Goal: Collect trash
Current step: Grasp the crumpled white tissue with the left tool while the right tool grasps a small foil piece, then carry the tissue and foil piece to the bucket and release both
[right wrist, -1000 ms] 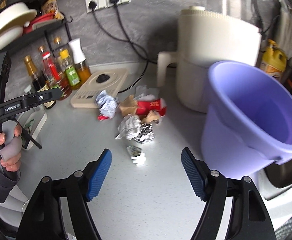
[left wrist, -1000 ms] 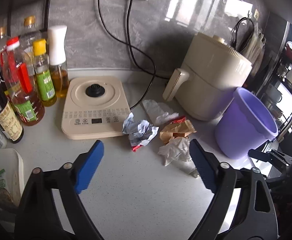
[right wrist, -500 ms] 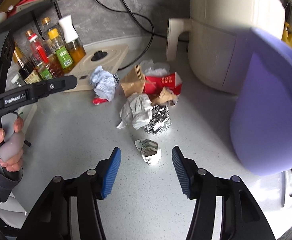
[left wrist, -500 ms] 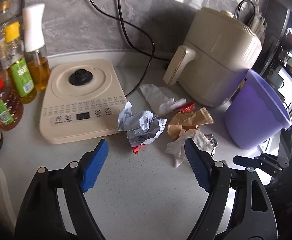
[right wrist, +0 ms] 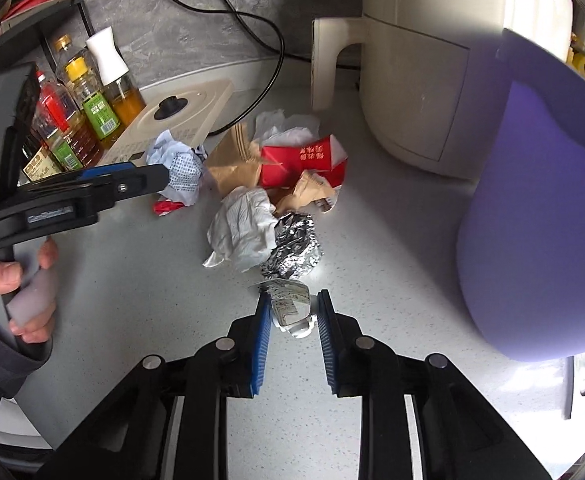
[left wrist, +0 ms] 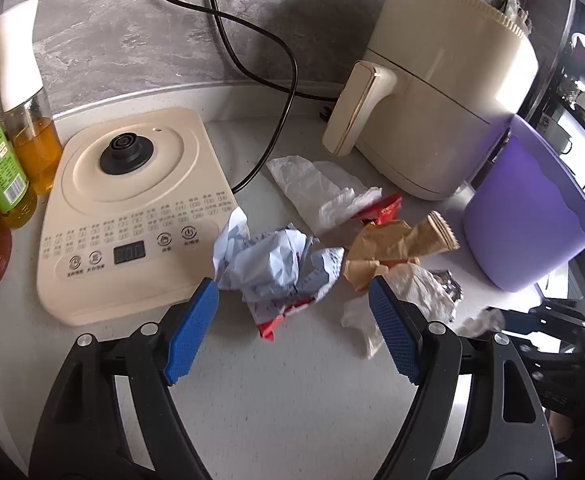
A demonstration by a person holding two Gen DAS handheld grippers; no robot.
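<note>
A pile of trash lies on the white counter: a crumpled bluish-white wrapper, a brown paper bag, a red carton, a white tissue and a foil ball. My left gripper is open, its blue pads either side of the crumpled wrapper. My right gripper has closed on a small white cup with a peeled foil lid on the counter. A purple bucket stands to the right.
A cream air fryer stands behind the pile. A cream induction cooker sits left, with oil and sauce bottles beyond it. Black cords run along the grey wall.
My left gripper has moved forward, up to the crumpled wrapper. My right gripper has advanced and closed from wide open onto the small cup.
</note>
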